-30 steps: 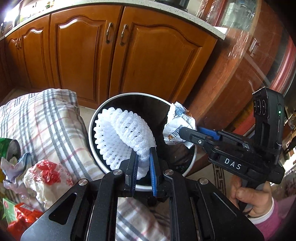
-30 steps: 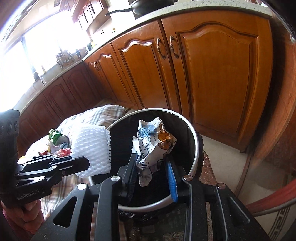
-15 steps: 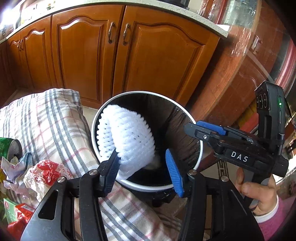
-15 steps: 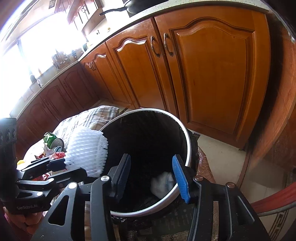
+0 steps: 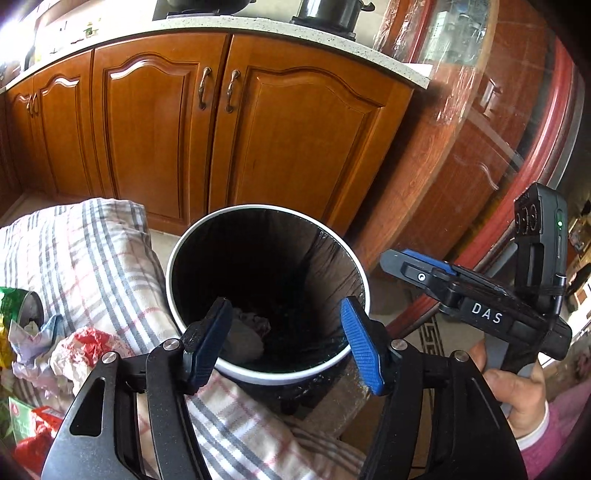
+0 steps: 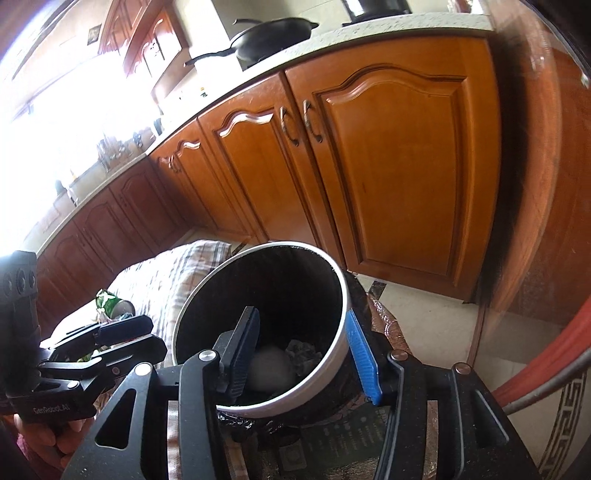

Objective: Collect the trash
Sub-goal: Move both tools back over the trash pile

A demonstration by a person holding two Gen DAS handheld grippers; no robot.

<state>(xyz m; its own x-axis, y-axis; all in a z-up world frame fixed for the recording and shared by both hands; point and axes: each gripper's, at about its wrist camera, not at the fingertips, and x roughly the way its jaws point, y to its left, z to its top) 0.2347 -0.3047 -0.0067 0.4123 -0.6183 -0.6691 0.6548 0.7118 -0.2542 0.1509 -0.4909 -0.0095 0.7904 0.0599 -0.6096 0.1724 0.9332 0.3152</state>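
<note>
In the left wrist view, the left gripper (image 5: 284, 341) is held over the near rim of the trash bin (image 5: 356, 258), its 2 fingers spread wide and empty, presumably so that whatever is let go falls inside. White foam netting (image 5: 243, 338) and a crumpled wrapper (image 5: 255, 319) lie at the bin's bottom. More trash (image 5: 77, 350) and a green can (image 5: 22, 304) are seen on the checked cloth (image 5: 92, 251), at its left edge.

In the right wrist view, the right gripper (image 6: 301, 352) is likewise shown parted and empty above the bin. A black pan (image 6: 273, 35) on the counter (image 6: 406, 24) is shown only here; the cloth's pile is mostly hidden.
</note>
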